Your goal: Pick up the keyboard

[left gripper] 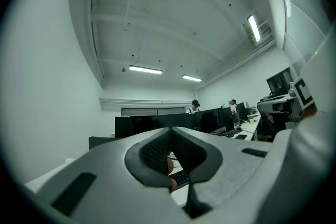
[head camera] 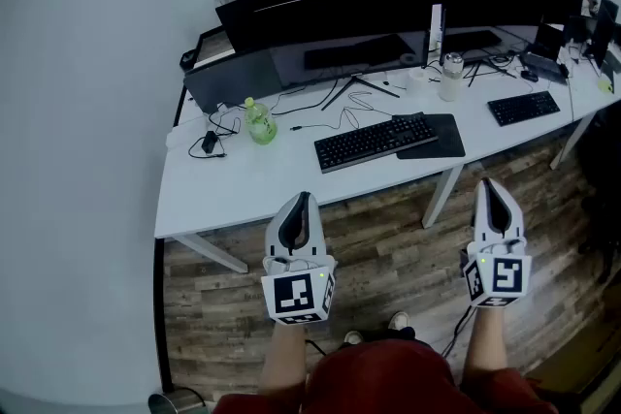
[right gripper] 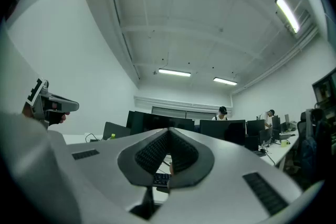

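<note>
Keyboard point(head camera: 374, 143) lies mid-frame on the desk point(head camera: 243, 184), well apart from your grippers. Left gripper point(head camera: 304, 205) and right gripper point(head camera: 491, 191): jaws together, holding nothing. Expect a light, stiff body; take its short ends.

From where you stand, white desk point(head camera: 243, 189) holds:
- black keyboard point(head camera: 375, 142), 12 o'clock
- mouse pad point(head camera: 441, 139) at its 3 o'clock end
- green bottle point(head camera: 260, 123), 11 o'clock

Your left gripper point(head camera: 304, 199) and right gripper point(head camera: 490, 185): jaws together, over wood floor point(head camera: 388, 247).
</note>
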A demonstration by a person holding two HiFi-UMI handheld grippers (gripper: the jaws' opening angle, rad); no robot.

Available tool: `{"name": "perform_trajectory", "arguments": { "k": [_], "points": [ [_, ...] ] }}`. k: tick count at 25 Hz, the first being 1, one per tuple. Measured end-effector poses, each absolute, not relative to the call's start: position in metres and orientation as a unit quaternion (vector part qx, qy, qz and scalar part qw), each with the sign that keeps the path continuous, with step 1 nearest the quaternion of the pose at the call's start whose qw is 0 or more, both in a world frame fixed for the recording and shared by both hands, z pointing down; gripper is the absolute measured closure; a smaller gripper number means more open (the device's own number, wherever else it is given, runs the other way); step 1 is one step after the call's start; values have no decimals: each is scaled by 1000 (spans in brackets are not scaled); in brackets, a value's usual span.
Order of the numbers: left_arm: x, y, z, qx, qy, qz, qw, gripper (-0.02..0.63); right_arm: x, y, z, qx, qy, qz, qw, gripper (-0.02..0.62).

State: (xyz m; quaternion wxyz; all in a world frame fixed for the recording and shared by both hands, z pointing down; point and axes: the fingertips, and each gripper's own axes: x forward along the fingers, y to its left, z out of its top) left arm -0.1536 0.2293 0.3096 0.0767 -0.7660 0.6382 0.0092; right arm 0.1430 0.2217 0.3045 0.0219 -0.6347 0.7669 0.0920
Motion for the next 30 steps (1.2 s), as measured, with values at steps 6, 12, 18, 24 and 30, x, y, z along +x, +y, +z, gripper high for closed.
{"name": "perform_trajectory", "arguments": {
  "k": [6, 12, 18, 24, 30],
  "points": [
    [-143, 227, 305, -766, 638, 9, 82, 589, 152, 219, 301, -630, 770, 96, 27, 595],
    [-134, 218, 303, -764, 639, 7, 87, 589, 165, 212, 298, -633, 768, 95, 35, 595],
    [-124, 206, 306, -764, 640, 4, 83, 589, 176, 201, 302, -631, 770, 83, 43, 597],
    [-107, 192, 313, -766, 638, -5, 78, 589, 188, 187, 311, -629, 773, 75, 40, 597],
    [-89, 170, 327, -761, 646, -18, 57, 589, 212, 168, 322, -629, 774, 68, 26, 597]
  ]
}}
